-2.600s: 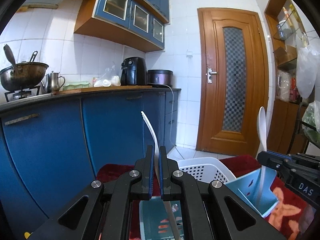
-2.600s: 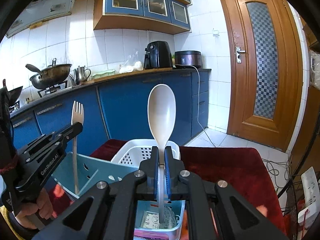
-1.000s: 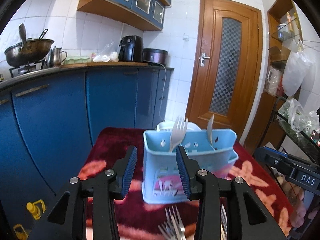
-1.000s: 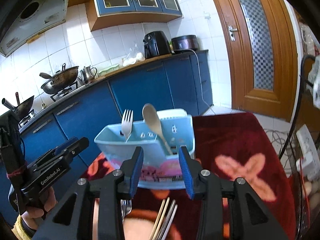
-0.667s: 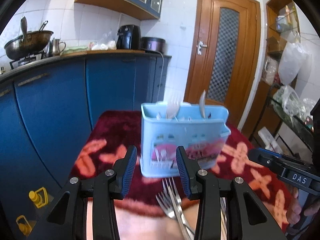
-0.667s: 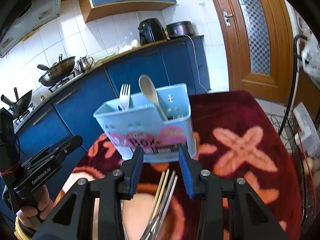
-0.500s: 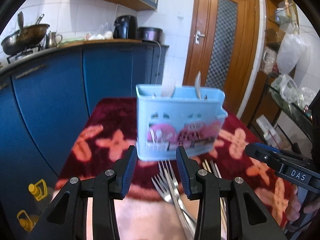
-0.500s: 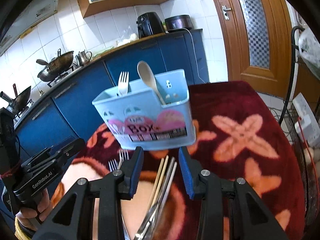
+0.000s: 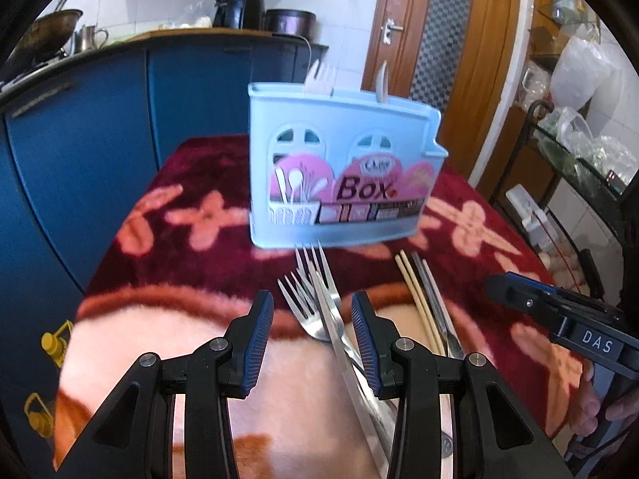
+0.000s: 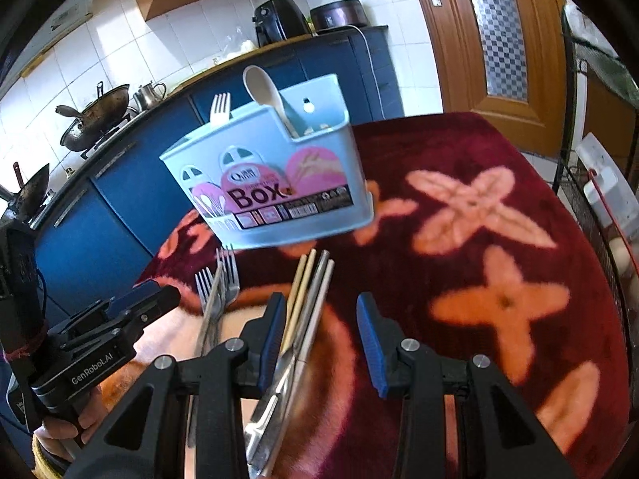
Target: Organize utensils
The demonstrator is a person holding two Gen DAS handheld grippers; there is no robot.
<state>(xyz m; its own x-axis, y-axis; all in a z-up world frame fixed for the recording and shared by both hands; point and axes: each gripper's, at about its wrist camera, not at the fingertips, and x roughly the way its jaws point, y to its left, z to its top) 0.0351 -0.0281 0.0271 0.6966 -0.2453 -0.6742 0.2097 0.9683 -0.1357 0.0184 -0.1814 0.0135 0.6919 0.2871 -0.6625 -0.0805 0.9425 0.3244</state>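
Note:
A light blue utensil box (image 9: pixel 339 175) stands on the red flowered cloth; it also shows in the right wrist view (image 10: pixel 275 183). A white fork (image 10: pixel 220 108) and a white spoon (image 10: pixel 263 88) stand in it. Steel forks (image 9: pixel 315 303) lie on the cloth in front of the box, between my left gripper's fingers. Chopsticks (image 10: pixel 299 299) and steel utensils (image 10: pixel 315 311) lie beside them, by my right gripper's left finger. My left gripper (image 9: pixel 313 337) is open and empty. My right gripper (image 10: pixel 321 337) is open and empty.
The table's red cloth (image 10: pixel 499 239) has orange flower shapes. Blue kitchen cabinets (image 9: pixel 80 139) run along the left behind the table. A wooden door (image 9: pixel 451 48) is at the back right. A wire rack with bags (image 9: pixel 579 139) stands to the right.
Both grippers let go of the white fork and spoon into the box, opened, pulled back and tilted down. The forks and chopsticks on the cloth have come into view.

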